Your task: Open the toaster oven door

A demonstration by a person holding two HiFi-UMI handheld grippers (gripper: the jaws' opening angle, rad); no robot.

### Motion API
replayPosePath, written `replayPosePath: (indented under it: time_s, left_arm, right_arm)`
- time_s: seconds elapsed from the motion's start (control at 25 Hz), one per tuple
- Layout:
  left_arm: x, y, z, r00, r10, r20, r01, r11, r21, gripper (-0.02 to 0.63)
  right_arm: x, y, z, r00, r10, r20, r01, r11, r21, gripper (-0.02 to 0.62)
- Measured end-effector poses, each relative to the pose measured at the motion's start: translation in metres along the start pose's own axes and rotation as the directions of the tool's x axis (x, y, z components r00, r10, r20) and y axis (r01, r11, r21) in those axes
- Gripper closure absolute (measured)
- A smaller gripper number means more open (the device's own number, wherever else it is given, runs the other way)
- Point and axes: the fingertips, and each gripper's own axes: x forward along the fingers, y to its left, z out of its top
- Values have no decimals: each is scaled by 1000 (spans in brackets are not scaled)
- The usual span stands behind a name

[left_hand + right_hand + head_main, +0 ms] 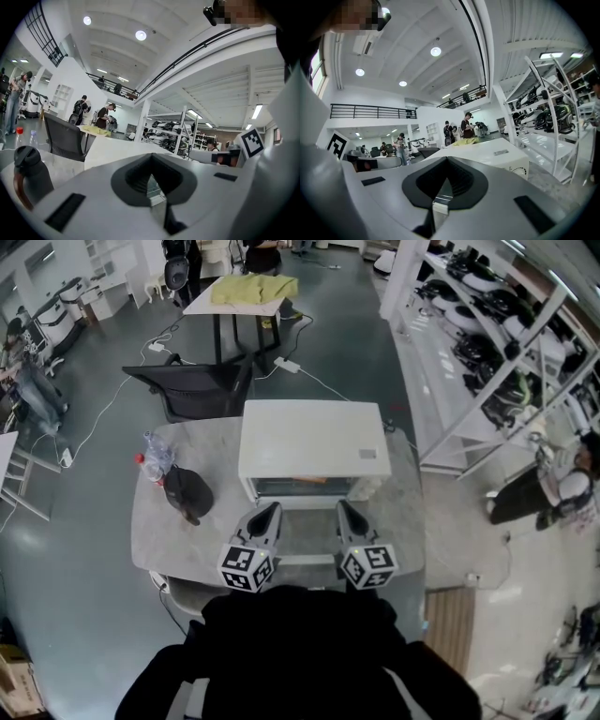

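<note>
The left claw hovers at 6 o'clock of the toaster oven, just short of its front. Its jaws are narrow, drawn almost together with only a sliver between them, and they hold nothing. The oven sits at the far middle of the tabletop. Its glass door looks closed against the front, though the steep angle leaves that unsure. The right claw is level with the left, also at the oven's 6 o'clock, and equally narrow and empty.

The main risk I see is the grip. Jaws this close together cannot fit over a handle, so pushing in now would likely knock the door or slide the light oven back. A pull with only one claw could drag the whole oven toward the edge unless the other claw steadies it. A hinged door could also drop hard once it is freed.

The tabletop is pale mottled grey with rounded corners. At the oven's 9 o'clock stand a clear bottle and, nearer, a dark jug, both well away from the door's swing. The room has a glossy grey floor. A black chair stands at 11 o'clock with a yellow cloth on a table beyond it, and white shelving stands at 2 o'clock.
</note>
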Motion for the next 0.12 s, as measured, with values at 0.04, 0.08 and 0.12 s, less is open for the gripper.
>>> replayPosePath:
  time_s: [0.04, 0.08, 0.12]
  left_arm:
    - [0, 0, 0, 1000, 0, 2, 0, 1000, 1, 603]
    - [1, 0, 1, 1000, 0, 4, 0, 1000, 1, 603]
    - [1, 0, 1, 1000, 0, 5, 0, 1000, 1, 603]
  right_arm:
    - [1, 0, 1, 1000, 2, 3, -2, 1000, -1, 592]
    - [2, 0, 1, 1000, 1, 4, -1, 1000, 0, 594]
    - [2, -1, 2, 1000, 0, 4, 0, 1000, 0, 592]
